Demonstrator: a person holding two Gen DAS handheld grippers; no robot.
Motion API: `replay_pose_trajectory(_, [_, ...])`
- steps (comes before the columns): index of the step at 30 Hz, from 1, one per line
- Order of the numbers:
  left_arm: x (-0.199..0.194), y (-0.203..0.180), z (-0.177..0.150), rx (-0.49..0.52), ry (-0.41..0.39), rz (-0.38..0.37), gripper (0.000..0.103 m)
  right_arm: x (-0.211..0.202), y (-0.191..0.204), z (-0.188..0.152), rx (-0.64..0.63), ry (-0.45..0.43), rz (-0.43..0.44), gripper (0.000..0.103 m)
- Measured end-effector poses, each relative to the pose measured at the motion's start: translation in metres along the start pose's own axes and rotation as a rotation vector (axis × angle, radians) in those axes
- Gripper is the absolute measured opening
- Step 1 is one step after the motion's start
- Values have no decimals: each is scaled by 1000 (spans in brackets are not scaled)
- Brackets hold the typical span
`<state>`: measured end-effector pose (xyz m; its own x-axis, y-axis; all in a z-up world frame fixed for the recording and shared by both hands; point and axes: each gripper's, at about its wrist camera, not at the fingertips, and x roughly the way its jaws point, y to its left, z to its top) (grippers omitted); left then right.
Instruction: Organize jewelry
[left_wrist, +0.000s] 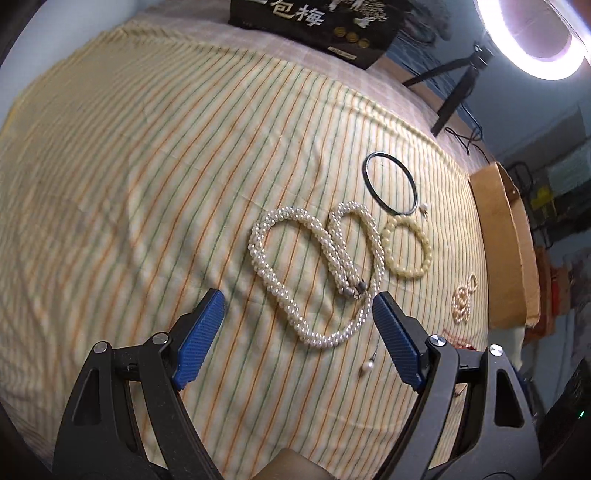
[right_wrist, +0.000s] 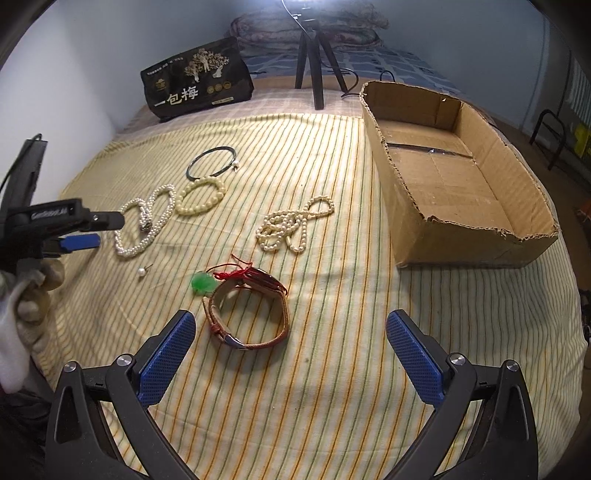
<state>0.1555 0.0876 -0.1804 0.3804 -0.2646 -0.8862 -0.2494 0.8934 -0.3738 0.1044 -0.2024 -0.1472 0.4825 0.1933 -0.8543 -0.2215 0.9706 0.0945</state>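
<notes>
My left gripper (left_wrist: 299, 314) is open, its jaws either side of the near loop of a thick white pearl necklace (left_wrist: 314, 266), just above the striped cloth. It also shows in the right wrist view (right_wrist: 88, 236) beside the same necklace (right_wrist: 144, 225). Beyond lie a cream bead bracelet (left_wrist: 406, 245), a black bangle (left_wrist: 391, 182) and a pearl earring (left_wrist: 367, 365). My right gripper (right_wrist: 291, 343) is open and empty over a brown-strap watch (right_wrist: 251, 317) with a red cord and green pendant (right_wrist: 201, 282). A tangled pearl strand (right_wrist: 291, 229) lies further off.
An open empty cardboard box (right_wrist: 454, 166) stands at the right on the striped cloth (right_wrist: 332, 369). A black printed bag (right_wrist: 195, 85) and a tripod (right_wrist: 314, 62) stand at the back. A ring light (left_wrist: 535, 33) shines at the upper right.
</notes>
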Motion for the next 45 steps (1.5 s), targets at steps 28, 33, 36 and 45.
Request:
replay_pose_trajectory(28, [43,-62,-8,243,-52,294,90,33,28,-3,-126,77,-19,102])
replay_pose_trajectory(33, [49,-67,1,263,-77,309,84,32,25,0,-103,73,-7,102])
replay_pose_trajectory(36, [46,-66,6,265,-99,317,71,28,21,3,-69,65,16,102])
replay_pose_trajectory(45, [39,-56,16,239,-131,310,28,36,28,2,-103,89,-8,102])
